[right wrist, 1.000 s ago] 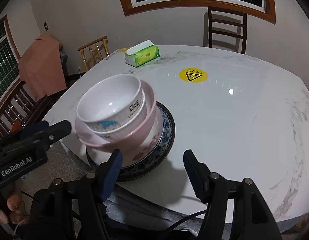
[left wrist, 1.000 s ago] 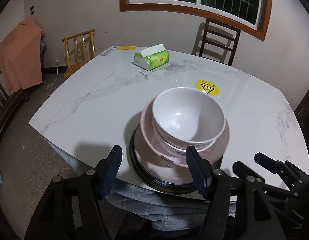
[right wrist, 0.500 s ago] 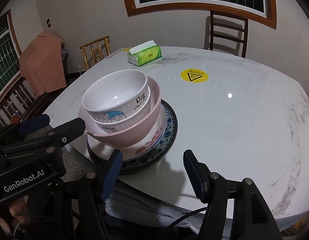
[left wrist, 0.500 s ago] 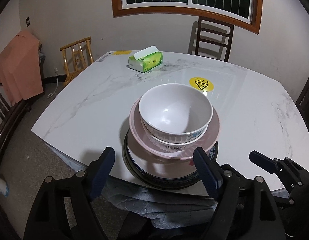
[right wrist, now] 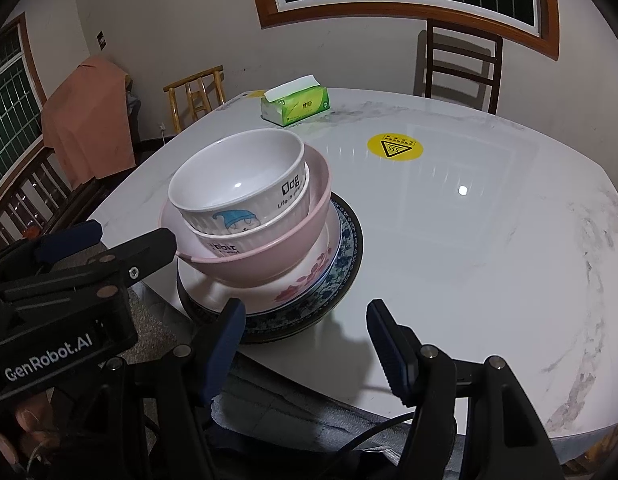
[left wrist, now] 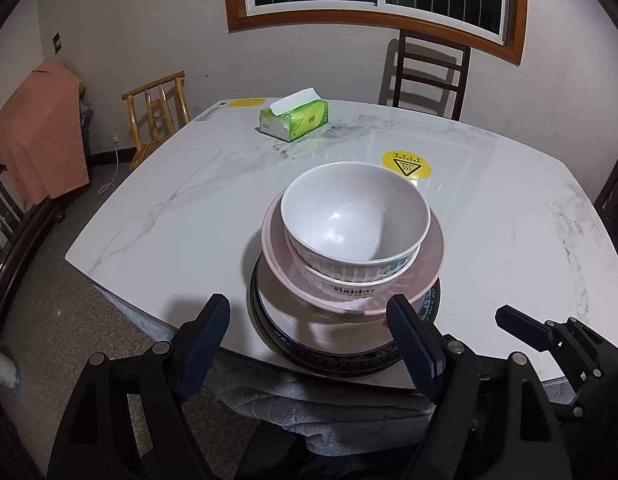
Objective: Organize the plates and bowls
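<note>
**Stack built at table edge, both claws empty: tip risk**

Stack sits at the near edge of the marble table point(left wrist: 509, 240), right in front of the operator. Bottom to top: dark blue-patterned plate point(right wrist: 349, 248), white floral plate point(right wrist: 305, 280), pink bowl point(left wrist: 429, 264), then two white bowls nested, the "Rabbit" bowl point(left wrist: 353, 284) under the top white bowl point(left wrist: 349, 208).

Left gripper point(left wrist: 309, 320): jaws spread wide, nothing held, fingertips just short of the stack, straddling its near side. Right gripper point(right wrist: 303, 324): also wide open and empty, off to the stack's right over bare tabletop.

Judgement: sorting looks essentially done; any remaining step is a nudge or a release-and-retreat.

Risks from here:
- Stack looks off-centre. In the right wrist view the pink bowl leans left and overhangs the plates; the nested white bowls sit toward that same side. A bump from a left finger point(right wrist: 149, 244), which is very near the pink rim, could slide the bowls off.
- The bottom plate is at the table edge, apparently overhanging it. Pushing the stack toward the operator could drop everything into their lap.
- Glossy marble and glazed ware are likely low friction, so a sideways touch could shift a layer instead of the whole pile.
- Closing on the pink rim alone would probably tilt the white bowls out.

Tissue box point(left wrist: 295, 120) and yellow sticker point(left wrist: 406, 164) are well apart, no interference.
</note>
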### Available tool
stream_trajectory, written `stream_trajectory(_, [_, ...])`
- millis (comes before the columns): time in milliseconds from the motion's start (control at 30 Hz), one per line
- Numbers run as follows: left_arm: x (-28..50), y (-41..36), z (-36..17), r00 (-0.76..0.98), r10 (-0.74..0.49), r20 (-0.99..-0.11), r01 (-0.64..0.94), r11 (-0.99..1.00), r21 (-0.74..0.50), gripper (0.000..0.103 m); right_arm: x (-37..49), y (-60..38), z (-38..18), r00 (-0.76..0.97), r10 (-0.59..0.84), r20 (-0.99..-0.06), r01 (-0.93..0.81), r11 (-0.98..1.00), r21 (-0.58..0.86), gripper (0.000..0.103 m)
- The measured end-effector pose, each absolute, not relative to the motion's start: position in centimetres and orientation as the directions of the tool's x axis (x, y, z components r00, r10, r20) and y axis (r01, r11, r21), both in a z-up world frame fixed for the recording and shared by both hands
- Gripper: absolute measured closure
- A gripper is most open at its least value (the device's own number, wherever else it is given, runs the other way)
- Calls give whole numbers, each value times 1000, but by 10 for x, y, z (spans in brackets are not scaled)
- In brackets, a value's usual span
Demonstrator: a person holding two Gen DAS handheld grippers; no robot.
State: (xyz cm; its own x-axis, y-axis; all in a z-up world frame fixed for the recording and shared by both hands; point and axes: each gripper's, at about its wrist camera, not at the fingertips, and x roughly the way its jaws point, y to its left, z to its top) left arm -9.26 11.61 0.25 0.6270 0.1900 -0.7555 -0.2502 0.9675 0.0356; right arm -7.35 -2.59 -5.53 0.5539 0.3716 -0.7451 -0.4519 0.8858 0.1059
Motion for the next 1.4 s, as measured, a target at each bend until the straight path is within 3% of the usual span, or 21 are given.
stream_trajectory(1400, [-92, 116, -8, 612, 182, -770, -242, 969, 37, 24, -73, -24, -63, 532, 371, -761, -452, 885, 116, 38])
